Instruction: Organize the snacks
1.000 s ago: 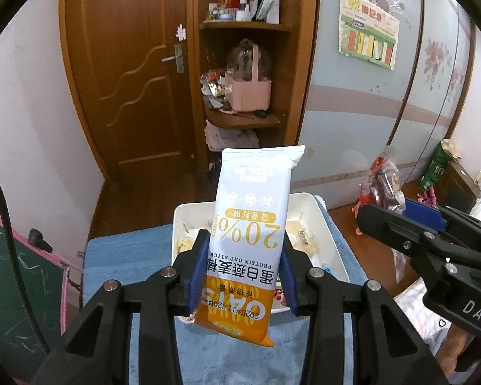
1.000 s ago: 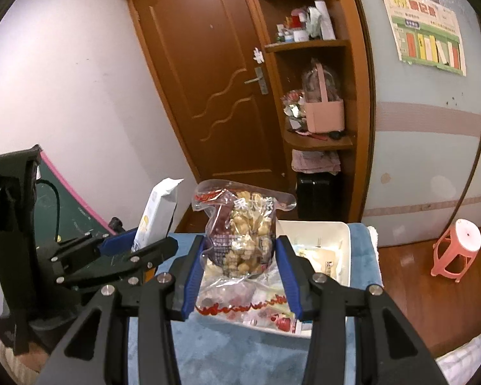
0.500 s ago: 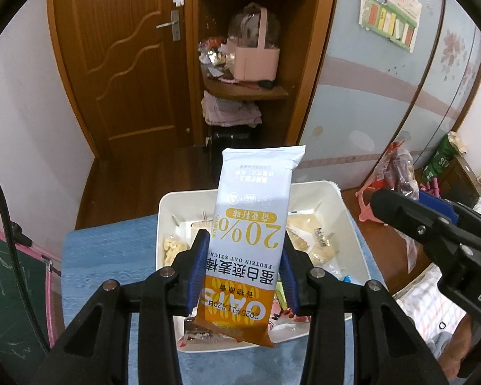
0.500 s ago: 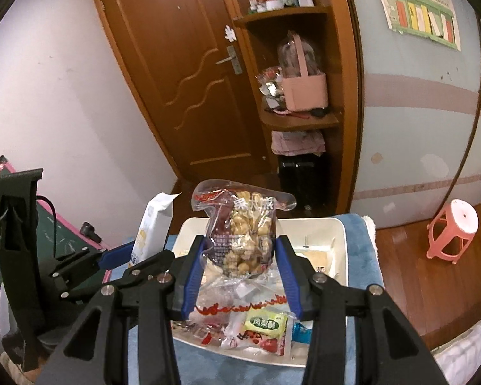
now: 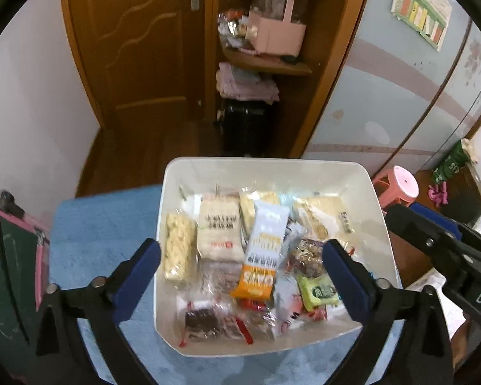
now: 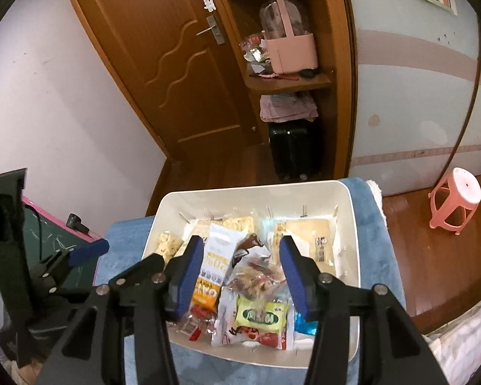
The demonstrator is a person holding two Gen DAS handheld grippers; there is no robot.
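Under both tongs sits a white plastic bin (image 5: 380,221) full of snack packs, on a blue fuzzy cloth (image 5: 102,221).

Left tongs (image 5: 240,256) are spread wide and hold nothing; right below them lies a white and orange oat bar pack (image 5: 261,253), with a pale rice cracker pack (image 5: 219,231) just to its left. Right tongs (image 6: 242,263) are spread too, holding nothing, above a clear bag of brown nuts (image 6: 256,276); a green snack pack (image 6: 261,316) lies nearer. Far ahead stand a brown wooden door (image 6: 176,57), a pink basket (image 6: 293,49) on a shelf, and a black suitcase (image 6: 293,150). Off to the right stands a pink plastic stool (image 6: 455,199).
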